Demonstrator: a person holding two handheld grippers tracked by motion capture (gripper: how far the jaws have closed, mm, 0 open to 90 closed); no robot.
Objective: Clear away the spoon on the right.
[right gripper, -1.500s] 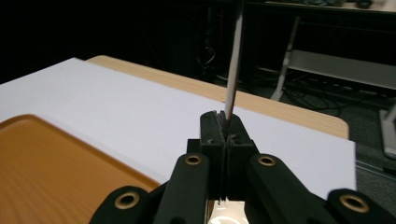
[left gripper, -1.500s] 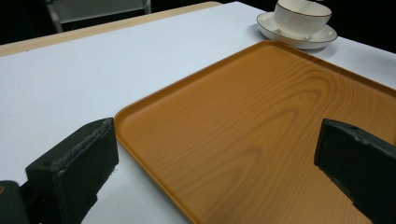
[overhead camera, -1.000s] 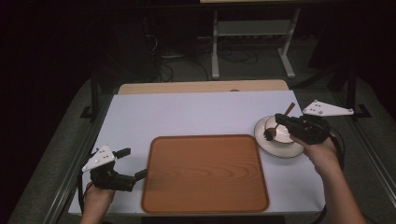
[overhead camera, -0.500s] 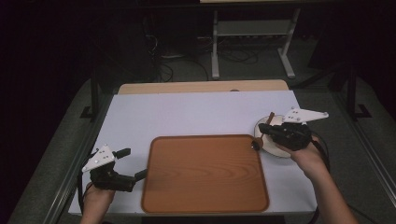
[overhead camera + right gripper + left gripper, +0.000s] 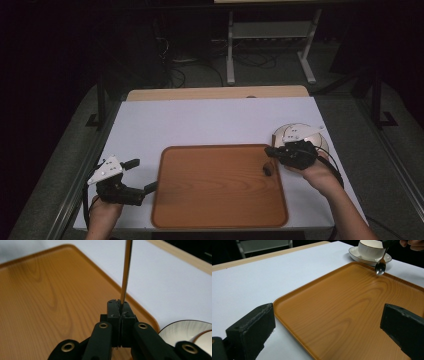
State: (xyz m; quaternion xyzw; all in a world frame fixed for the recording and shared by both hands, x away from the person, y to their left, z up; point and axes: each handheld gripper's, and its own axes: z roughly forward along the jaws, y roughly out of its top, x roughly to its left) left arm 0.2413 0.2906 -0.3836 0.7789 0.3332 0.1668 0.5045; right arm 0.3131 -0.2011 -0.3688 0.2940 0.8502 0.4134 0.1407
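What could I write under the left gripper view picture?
Open tongs face a wooden tray; a spoon hangs beside cup and saucer.

tray (image 5: 352,315): glossy wood-grain | spoon (image 5: 381,267): shiny metal | cup (image 5: 371,248): glazed white ceramic

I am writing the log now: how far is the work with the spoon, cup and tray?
Done: the right gripper is shut on the spoon and holds it above the tray edge. In hand: carrying it. Left: the cup sits on its saucer beside the tray; the left gripper waits open.

The tray (image 5: 215,190) lies bare and open; cup (image 5: 372,248) and saucer (image 5: 355,253) crowd its far right corner.
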